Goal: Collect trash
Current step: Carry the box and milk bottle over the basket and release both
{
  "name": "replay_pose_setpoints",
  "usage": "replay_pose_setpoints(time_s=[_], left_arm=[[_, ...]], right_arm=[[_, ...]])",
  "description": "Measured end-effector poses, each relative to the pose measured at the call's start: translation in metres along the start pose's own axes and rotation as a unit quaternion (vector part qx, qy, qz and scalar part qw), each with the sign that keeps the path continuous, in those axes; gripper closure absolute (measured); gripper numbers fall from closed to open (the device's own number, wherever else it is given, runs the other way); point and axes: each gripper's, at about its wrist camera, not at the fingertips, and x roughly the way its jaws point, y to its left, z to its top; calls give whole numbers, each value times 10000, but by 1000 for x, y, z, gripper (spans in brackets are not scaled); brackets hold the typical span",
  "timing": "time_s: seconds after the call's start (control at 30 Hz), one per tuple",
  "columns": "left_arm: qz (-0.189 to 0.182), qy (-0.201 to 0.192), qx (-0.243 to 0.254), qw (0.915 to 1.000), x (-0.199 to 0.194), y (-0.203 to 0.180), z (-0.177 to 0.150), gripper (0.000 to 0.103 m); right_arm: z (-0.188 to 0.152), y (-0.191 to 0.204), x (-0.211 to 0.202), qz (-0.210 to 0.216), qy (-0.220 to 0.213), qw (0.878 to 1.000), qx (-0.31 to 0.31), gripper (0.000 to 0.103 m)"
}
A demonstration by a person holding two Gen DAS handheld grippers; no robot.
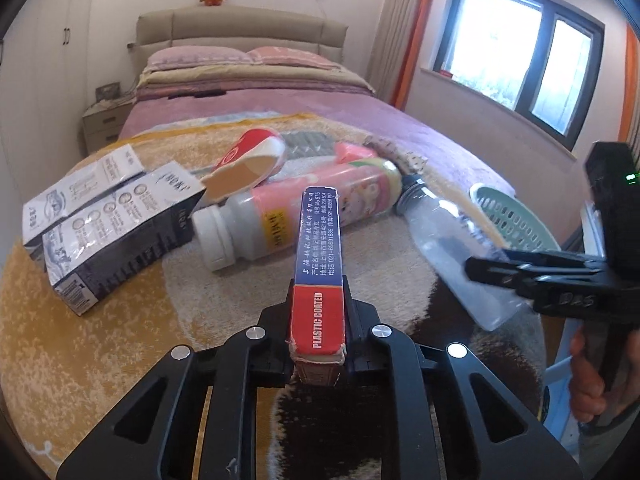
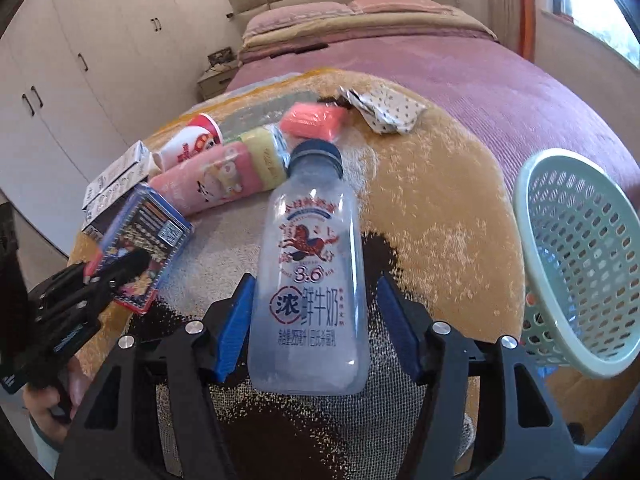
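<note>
Left gripper (image 1: 319,312) pinches a flat red-and-blue cardboard card box (image 1: 319,256) on edge above the yellow rug (image 1: 100,340), long axis pointing away; right gripper (image 2: 316,320), fingers spread, straddles the clear plastic milk bottle (image 2: 310,272), blue cap pointing away, near the green plastic basket (image 2: 580,264).

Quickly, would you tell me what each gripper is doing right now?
Left gripper: shut on the card box.
Right gripper: open around the clear milk bottle.

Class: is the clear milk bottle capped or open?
Capped: a dark blue cap sits on the bottle neck.
</note>
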Motion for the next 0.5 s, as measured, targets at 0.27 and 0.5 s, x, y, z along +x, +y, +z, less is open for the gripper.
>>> replay_pose_setpoints(time_s=[0.27, 0.5], left_arm=[[-94, -111, 241, 9996, -13, -21, 3, 87], [-232, -181, 386, 9988, -9, -46, 12, 87]], right_arm=[[-8, 2, -1, -3, -272, 9996, 114, 50], [-11, -26, -33, 475, -674, 9953, 508, 51]])
